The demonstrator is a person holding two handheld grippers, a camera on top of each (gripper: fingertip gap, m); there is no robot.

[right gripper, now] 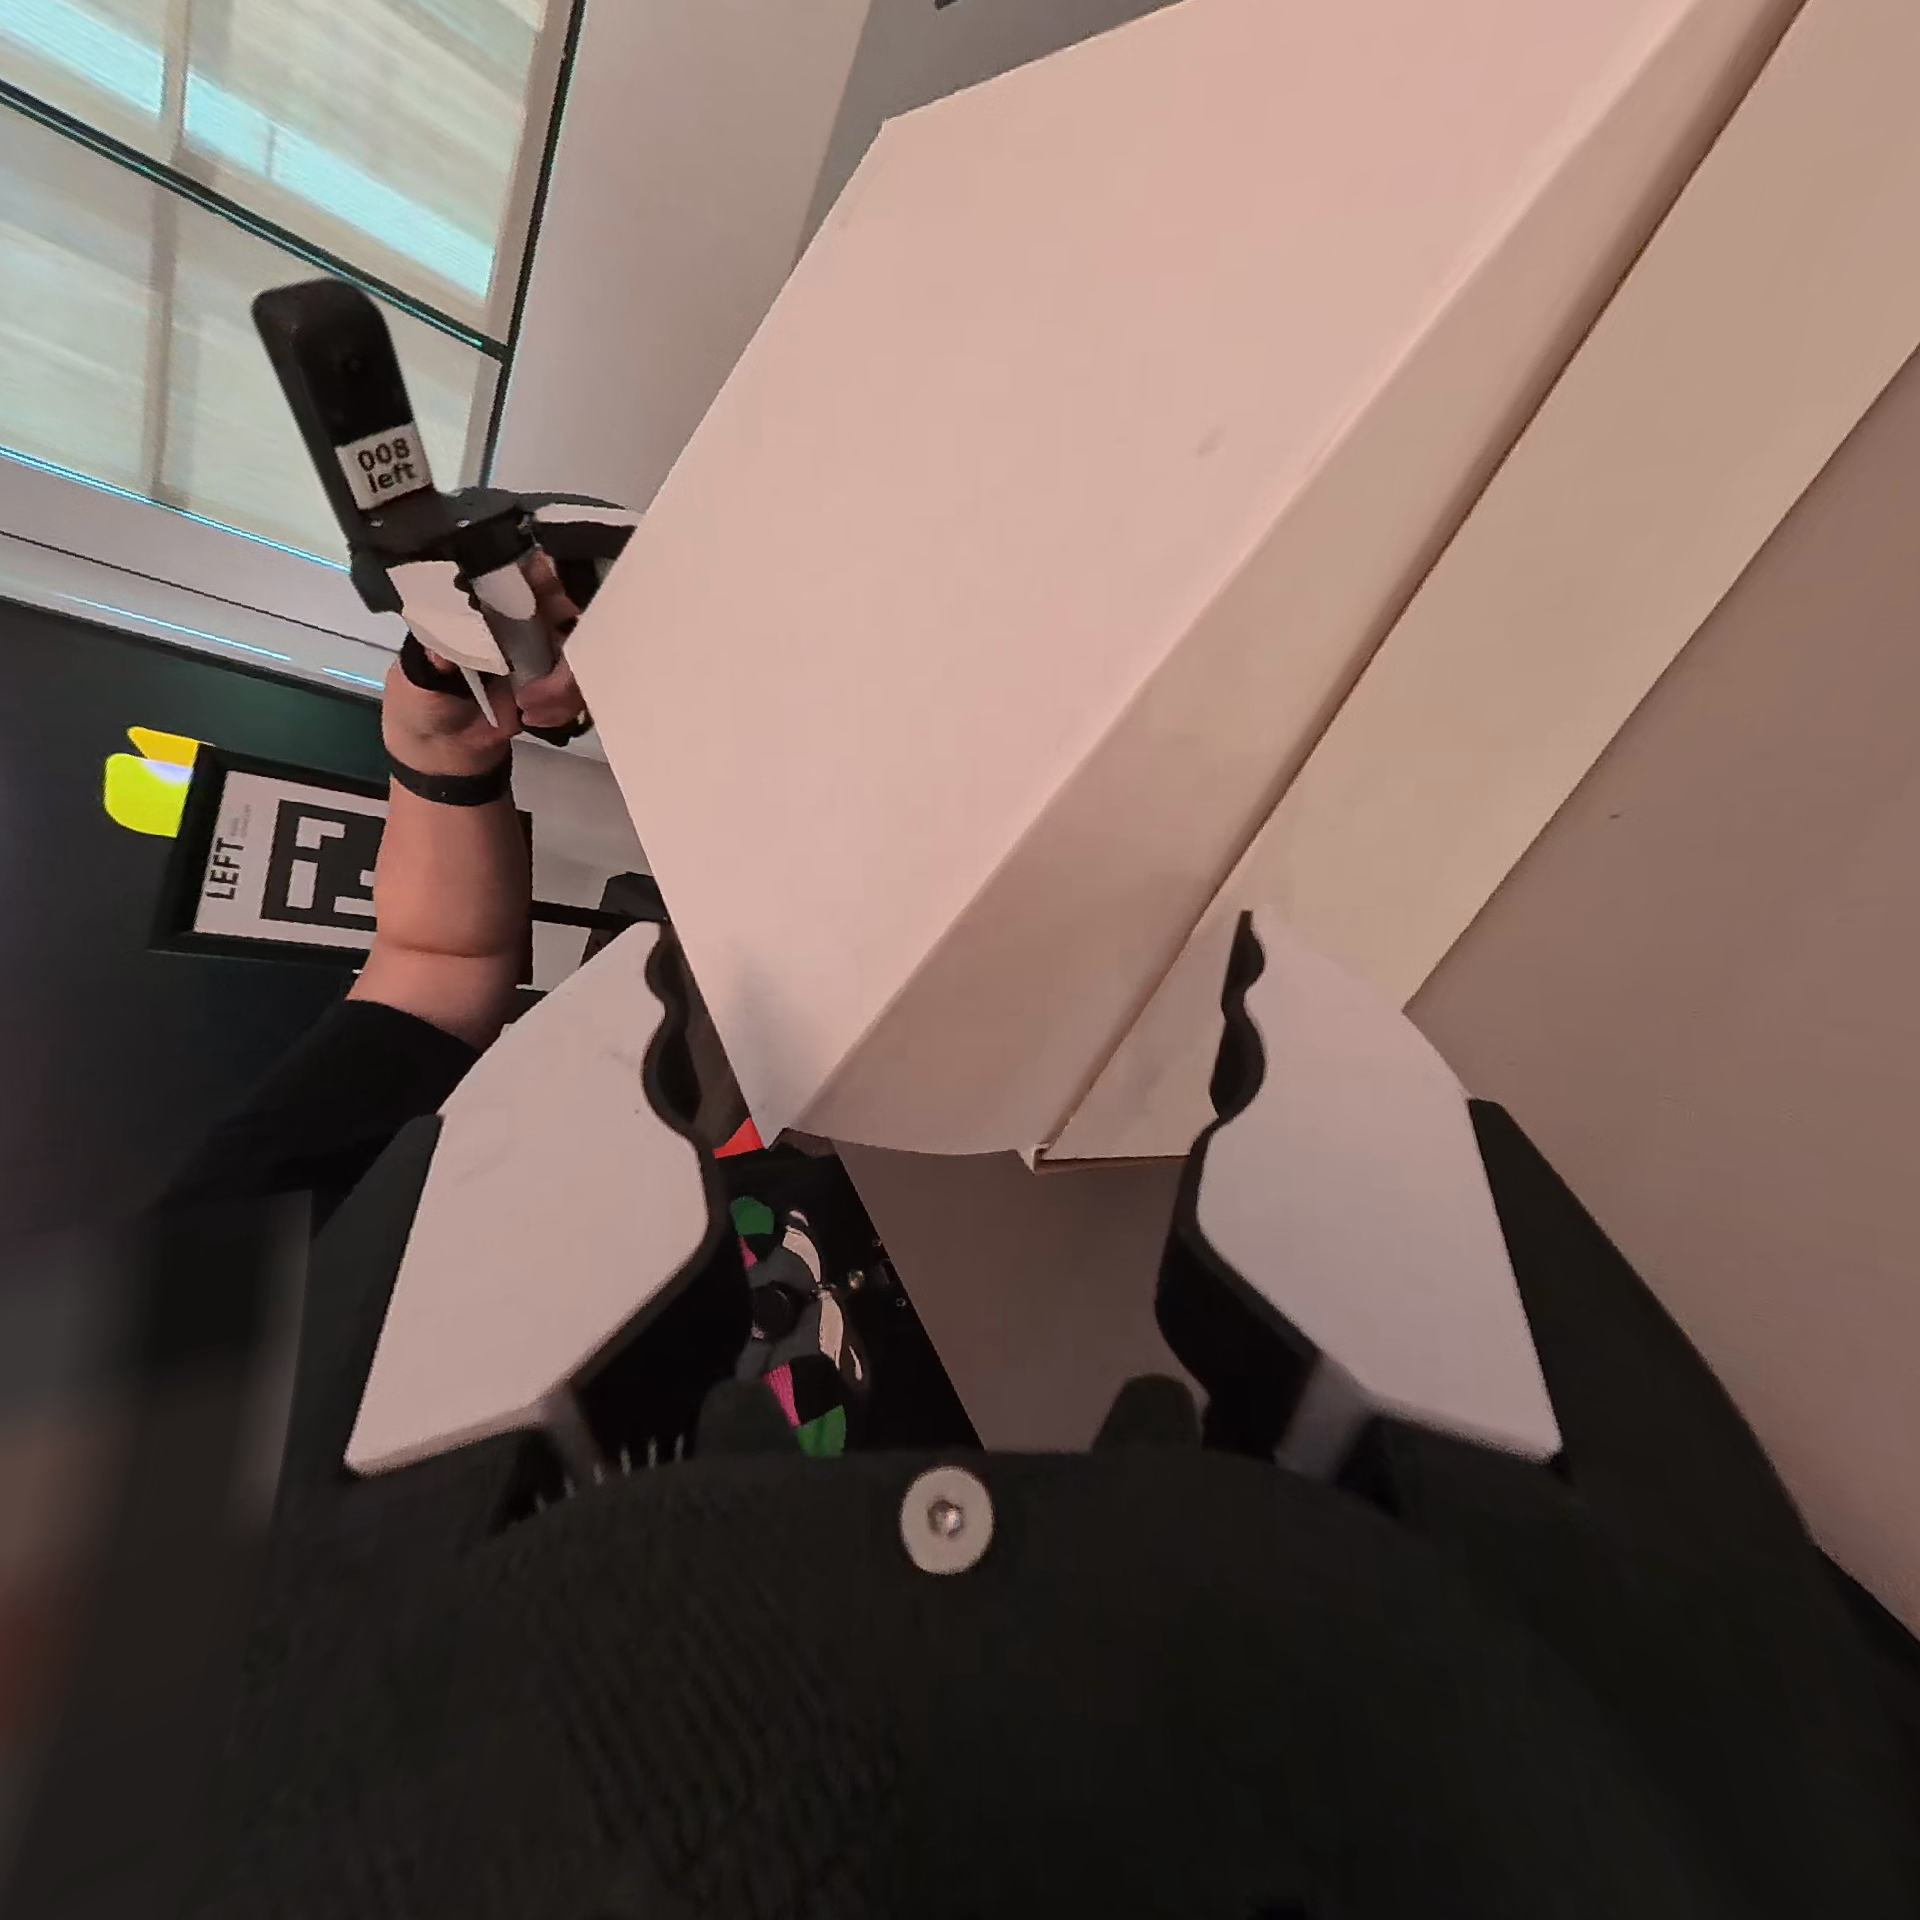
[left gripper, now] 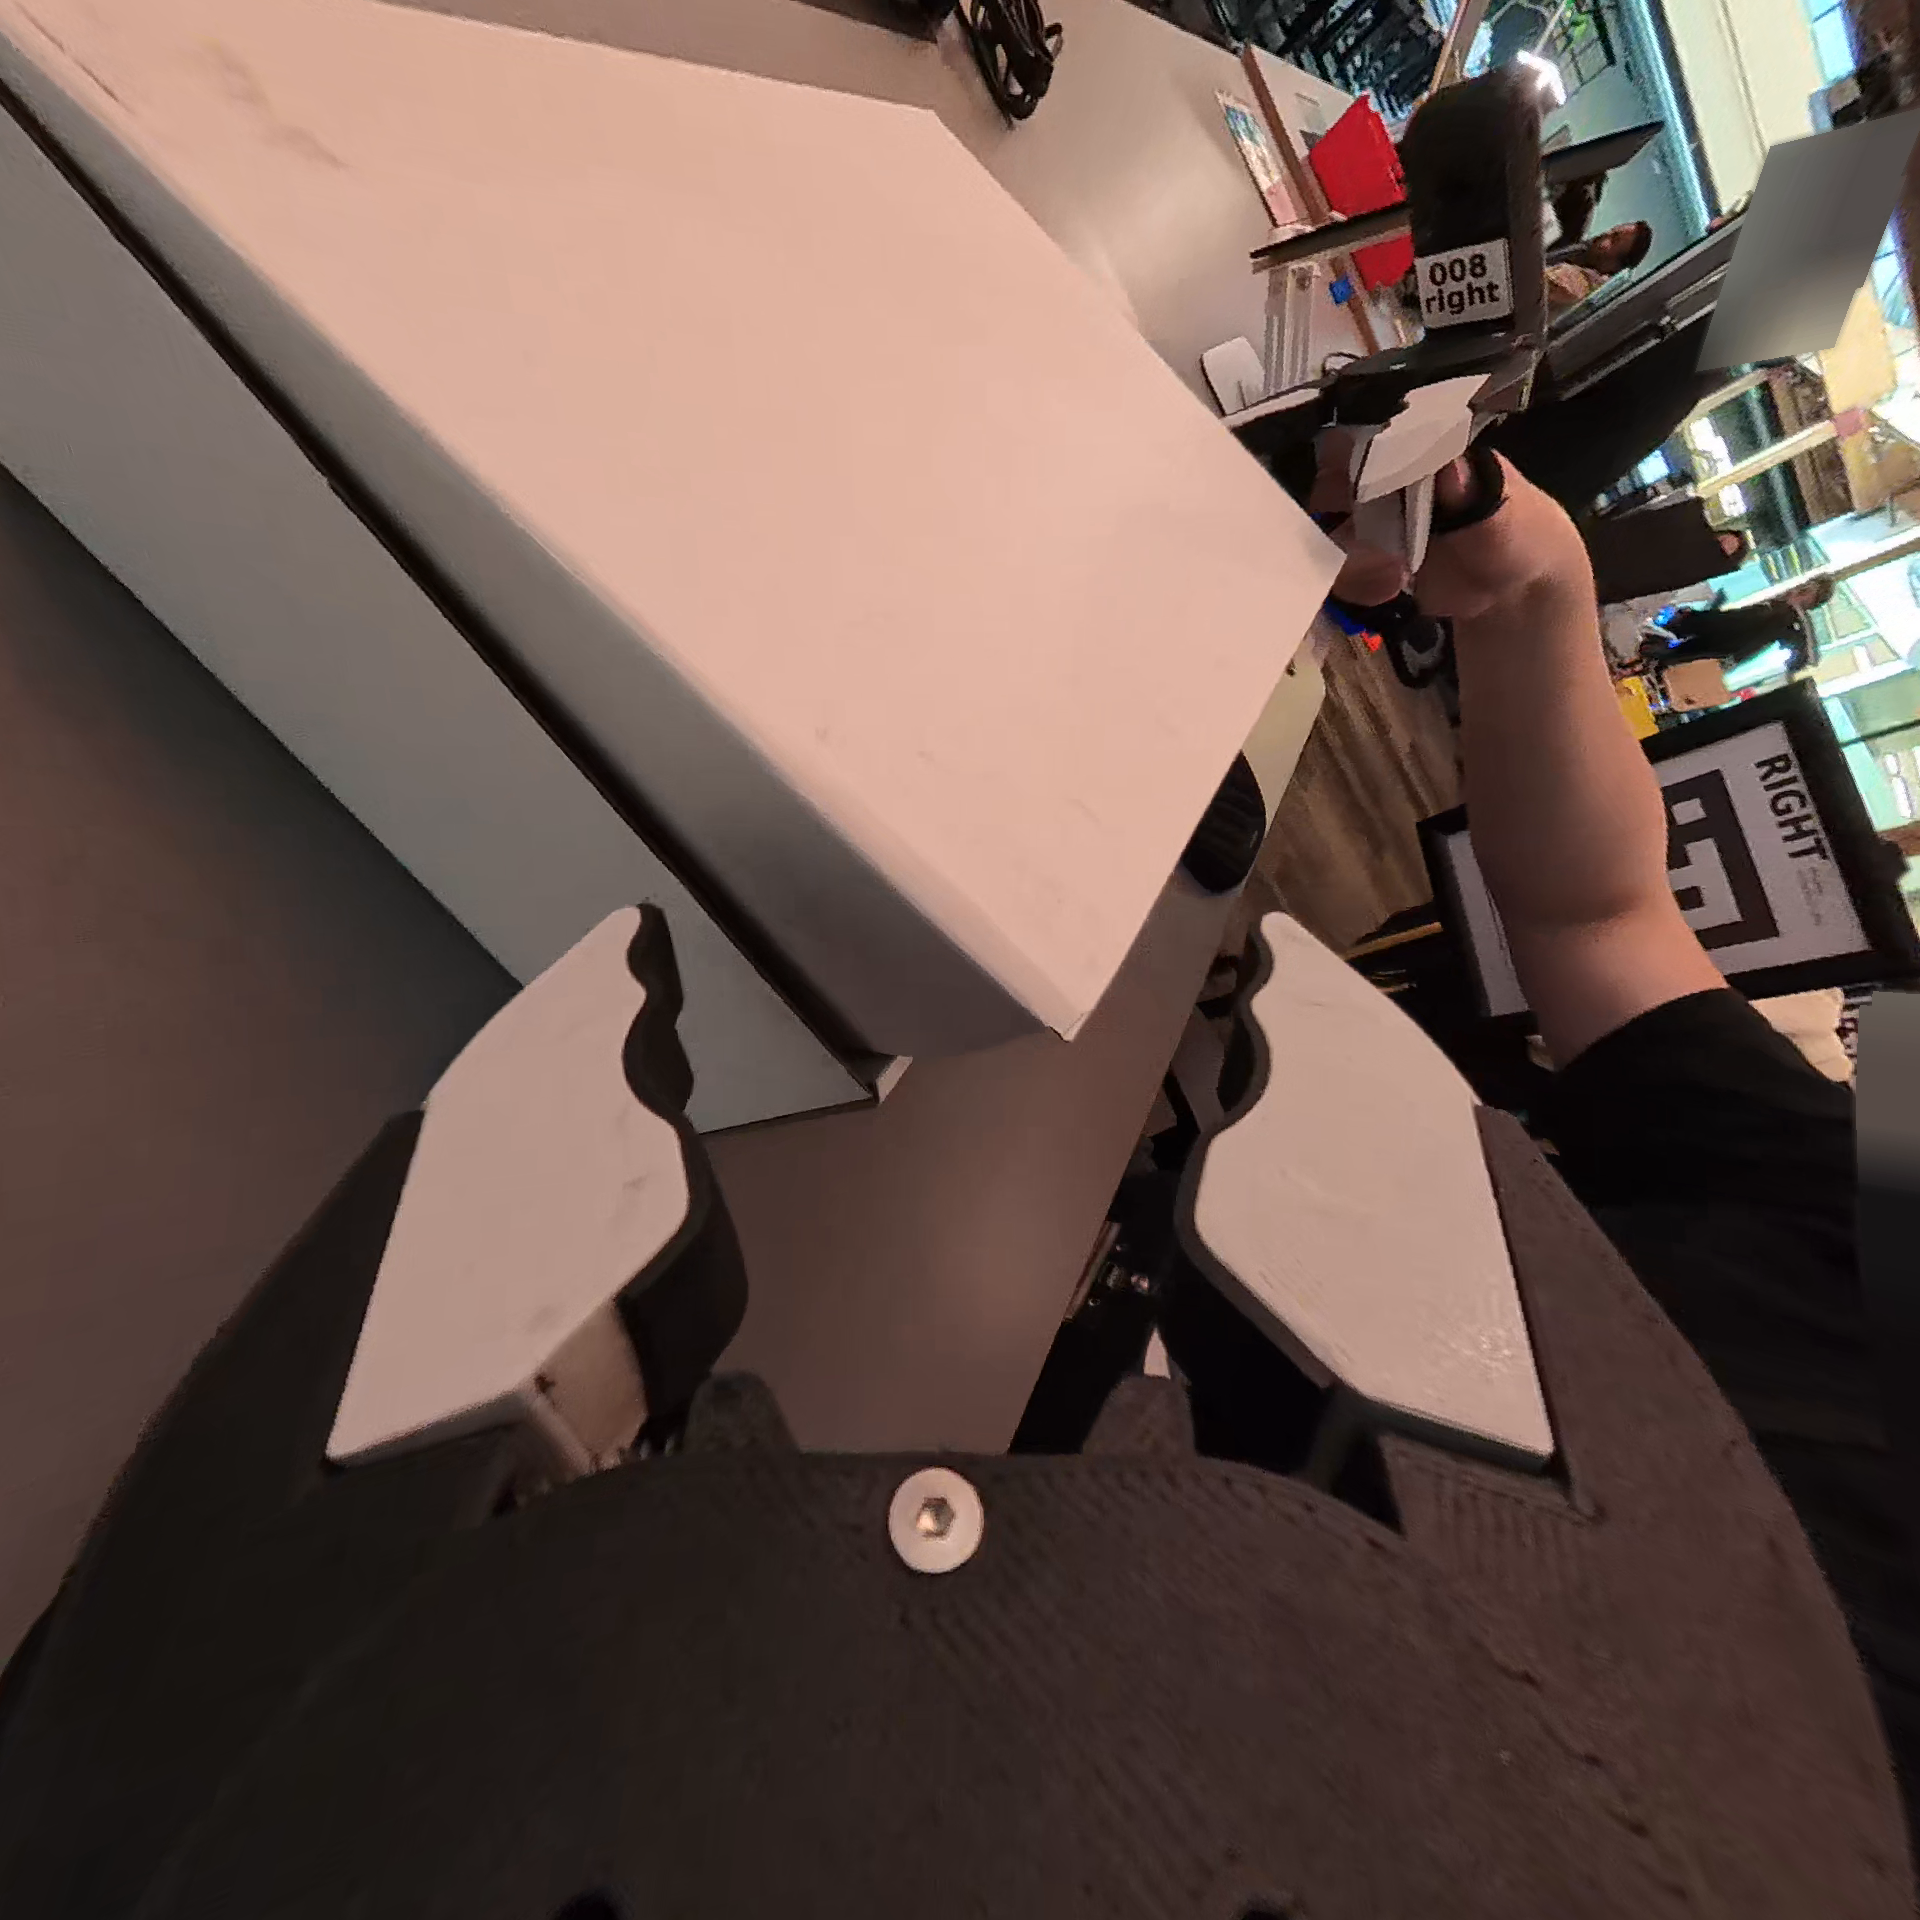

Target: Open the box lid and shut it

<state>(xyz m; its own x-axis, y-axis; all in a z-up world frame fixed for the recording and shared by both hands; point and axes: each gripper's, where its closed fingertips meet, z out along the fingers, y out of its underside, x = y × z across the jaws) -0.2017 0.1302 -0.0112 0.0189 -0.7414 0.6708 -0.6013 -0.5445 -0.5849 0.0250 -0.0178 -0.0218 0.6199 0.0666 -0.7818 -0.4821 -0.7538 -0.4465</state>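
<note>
A white box stands on a grey table (left gripper: pixel 208 935). Its lid (left gripper: pixel 727 468) sits over the base (left gripper: pixel 208 447), with a dark seam between them. My left gripper (left gripper: pixel 961 920) is open, and the lid's near corner lies between its fingers. My right gripper (right gripper: pixel 951 927) is open around the opposite end corner of the lid (right gripper: pixel 1039 520), with the base (right gripper: pixel 1455 675) beside it. Its left finger (right gripper: pixel 582 1143) lies against the lid's edge. Each gripper also shows in the other view, the right (left gripper: pixel 1392 488) and the left (right gripper: pixel 488 634), at the lid's far corner.
The person's forearms (left gripper: pixel 1538 779) (right gripper: pixel 447 894) reach in from beyond the table edge. Black-and-white marker boards stand behind them (left gripper: pixel 1745 862) (right gripper: pixel 291 862). Black cables (left gripper: pixel 1013 42) lie on the table past the box. Cluttered desks and people fill the background.
</note>
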